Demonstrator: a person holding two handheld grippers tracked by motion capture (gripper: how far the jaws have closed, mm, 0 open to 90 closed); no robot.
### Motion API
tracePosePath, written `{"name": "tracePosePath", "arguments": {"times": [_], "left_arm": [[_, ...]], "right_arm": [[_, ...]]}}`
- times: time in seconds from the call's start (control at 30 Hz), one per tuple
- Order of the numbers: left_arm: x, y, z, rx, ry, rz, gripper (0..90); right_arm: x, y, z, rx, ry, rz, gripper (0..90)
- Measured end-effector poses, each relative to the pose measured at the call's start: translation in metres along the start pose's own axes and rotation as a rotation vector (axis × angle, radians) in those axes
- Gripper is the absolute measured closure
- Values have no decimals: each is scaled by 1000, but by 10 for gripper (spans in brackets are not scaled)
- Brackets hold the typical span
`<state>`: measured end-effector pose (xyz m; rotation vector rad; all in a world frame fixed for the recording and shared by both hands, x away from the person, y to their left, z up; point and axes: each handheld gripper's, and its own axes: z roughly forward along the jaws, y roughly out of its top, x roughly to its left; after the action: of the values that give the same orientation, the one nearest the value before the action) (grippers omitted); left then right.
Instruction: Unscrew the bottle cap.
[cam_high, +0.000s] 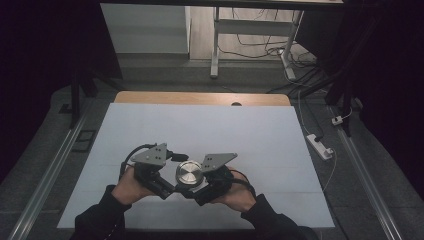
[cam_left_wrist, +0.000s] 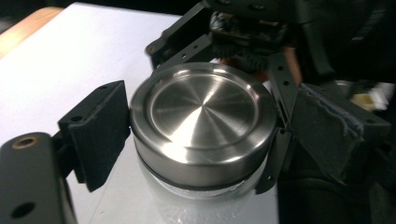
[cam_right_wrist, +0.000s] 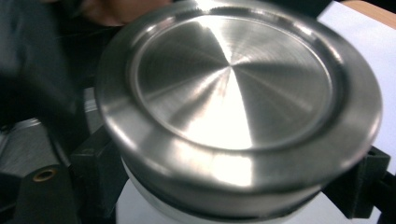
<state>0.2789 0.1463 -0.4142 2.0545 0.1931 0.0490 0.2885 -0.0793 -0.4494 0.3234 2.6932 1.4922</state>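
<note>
On the near half of a white table (cam_high: 200, 125), with a strip of wooden edge (cam_high: 200, 98) along its far side, a person's two hands hold a pair of black grippers angled toward each other. The left gripper (cam_high: 161, 186), carried in the left hand (cam_high: 129, 187), and the right gripper (cam_high: 196, 192), carried in the right hand (cam_high: 239, 196), meet around a jar (cam_left_wrist: 201, 186) with a brushed steel lid (cam_high: 189, 172). From the left gripper view, its jaws pinch the lid's rim from either side. From the right gripper view, its jaws clamp the pale body just below the lid (cam_right_wrist: 233, 102). Each gripper carries a grey three-cornered plate (cam_high: 150, 154), and dark sleeves (cam_high: 97, 217) enter from the near edge.
</note>
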Motion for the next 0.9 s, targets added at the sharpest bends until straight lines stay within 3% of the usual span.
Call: {"name": "tracePosePath", "arguments": {"times": [0.1,0.13,0.27,0.33,0.43,0.57,0.63,0.7,0.77,0.8,0.9], "left_arm": [[4,-4,-3,-6,-88,24,151],[4,-5,-2,-1,-99,31,152],[-1,-7,1,24,-66,62,198],[-3,-5,2,28,-23,56,201],[-8,0,7,42,67,20,202],[-17,6,20,51,249,-78,202],[-20,9,26,56,317,-107,201],[-20,11,26,55,313,-110,199],[-15,11,16,-10,236,-131,180],[-15,11,16,-10,236,-131,166],[-7,9,-3,-98,133,-156,145]], "right_arm": [[7,2,2,6,40,-27,146],[10,2,4,10,52,-37,146],[14,3,6,16,58,-46,146],[13,3,6,12,45,-51,146],[10,2,4,8,13,-22,146],[3,0,2,0,-51,24,146],[-1,-1,2,0,-90,54,146],[-3,-2,1,-3,-106,64,146],[-3,-2,-1,-12,-97,68,146],[-3,0,-3,-20,-89,64,146],[-2,2,-6,-29,-71,53,146]]}}
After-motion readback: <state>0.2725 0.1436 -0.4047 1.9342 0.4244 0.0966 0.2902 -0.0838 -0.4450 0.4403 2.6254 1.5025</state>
